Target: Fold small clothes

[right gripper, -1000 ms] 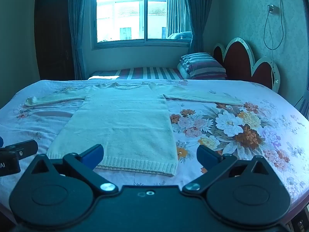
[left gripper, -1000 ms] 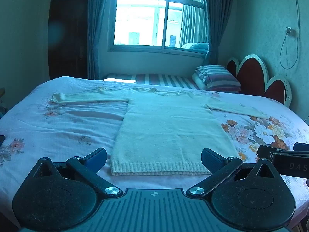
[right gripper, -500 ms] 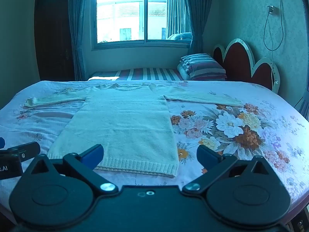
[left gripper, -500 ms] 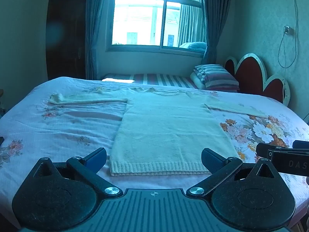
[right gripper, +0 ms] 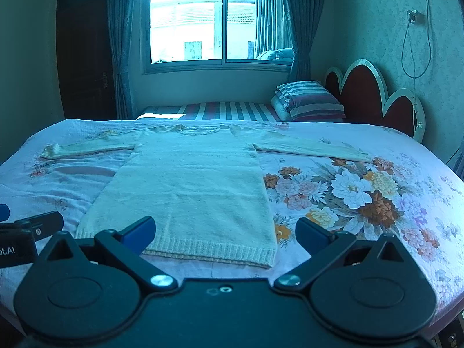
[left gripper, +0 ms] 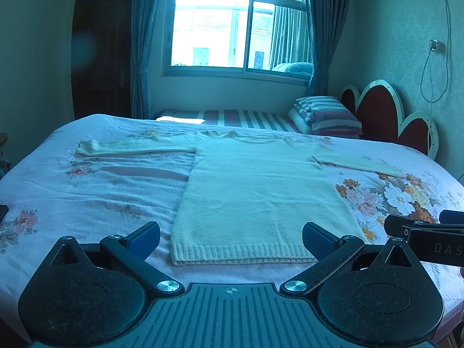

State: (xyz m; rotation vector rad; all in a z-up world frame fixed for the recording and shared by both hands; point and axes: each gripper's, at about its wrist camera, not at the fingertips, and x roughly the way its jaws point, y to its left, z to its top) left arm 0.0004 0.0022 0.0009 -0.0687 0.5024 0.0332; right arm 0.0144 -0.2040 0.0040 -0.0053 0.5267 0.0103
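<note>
The bed (left gripper: 95,191) fills most of both views; it carries a pale quilt, and a print of big flowers (right gripper: 356,188) sits toward 3 o'clock. On the middle of the bed lies the cream knitted sweater (left gripper: 255,191), spread flat, its ribbed hem (left gripper: 243,253) toward 6 o'clock and its neckline toward 12 o'clock. One sleeve (left gripper: 136,146) stretches out to 9 o'clock and the other sleeve (left gripper: 359,163) to 3 o'clock, both flat on the quilt. Behind the bed, at 12 o'clock, there is a bright window (left gripper: 237,29) with dark curtains on both sides, and under it a striped mattress with a folded striped blanket (left gripper: 327,114). A red scalloped headboard (left gripper: 385,116) stands at 2 o'clock beside the wall. The left gripper (left gripper: 231,236) hovers above the near edge of the bed, just before the hem; its jaws stand wide apart and hold nothing, and the hem is seen between them. The right gripper (right gripper: 225,231) hovers in the same way near the hem's corner on the right side, its jaws also wide apart and empty. In the left wrist view the right gripper shows at 3 o'clock, beside the left one. A small dark thing lies on the quilt at the far 9 o'clock edge; I cannot tell what it is.
</note>
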